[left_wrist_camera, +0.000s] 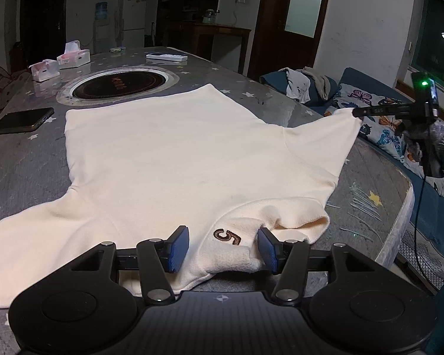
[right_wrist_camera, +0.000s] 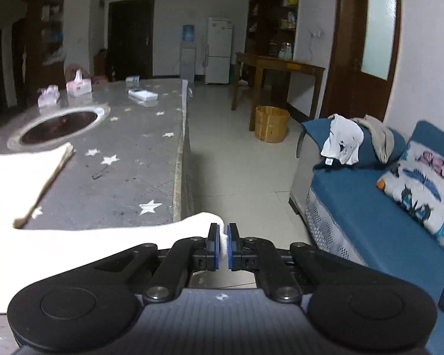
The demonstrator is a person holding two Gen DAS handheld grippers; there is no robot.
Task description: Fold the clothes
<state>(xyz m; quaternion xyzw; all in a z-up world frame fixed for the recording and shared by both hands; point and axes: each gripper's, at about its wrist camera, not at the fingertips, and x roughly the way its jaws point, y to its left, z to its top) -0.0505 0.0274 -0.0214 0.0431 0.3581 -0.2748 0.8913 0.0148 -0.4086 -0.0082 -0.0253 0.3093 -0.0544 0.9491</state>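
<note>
Grey star-print table [left_wrist_camera: 251, 94] carries a cream sweatshirt [left_wrist_camera: 174, 153] spread flat, hem toward the far end beside the round inset cooktop [left_wrist_camera: 118, 87], collar at the near edge. One sleeve [left_wrist_camera: 319, 142] is stretched off the right edge. Blue sofa [right_wrist_camera: 370, 207] with butterfly pillow [right_wrist_camera: 423, 186] stands beside that edge. Left gripper [left_wrist_camera: 223, 248] has jaws wide apart around the collar fabric with the embroidered "5" [left_wrist_camera: 227, 237], not closed on it. Right gripper [right_wrist_camera: 223, 244] is clamped tight on the sleeve cuff [right_wrist_camera: 216, 222], past the table edge. Phone [left_wrist_camera: 22, 120] lies at left edge; two tissue packs [left_wrist_camera: 59, 63] and a white remote [left_wrist_camera: 166, 57] sit near the far end.
</note>
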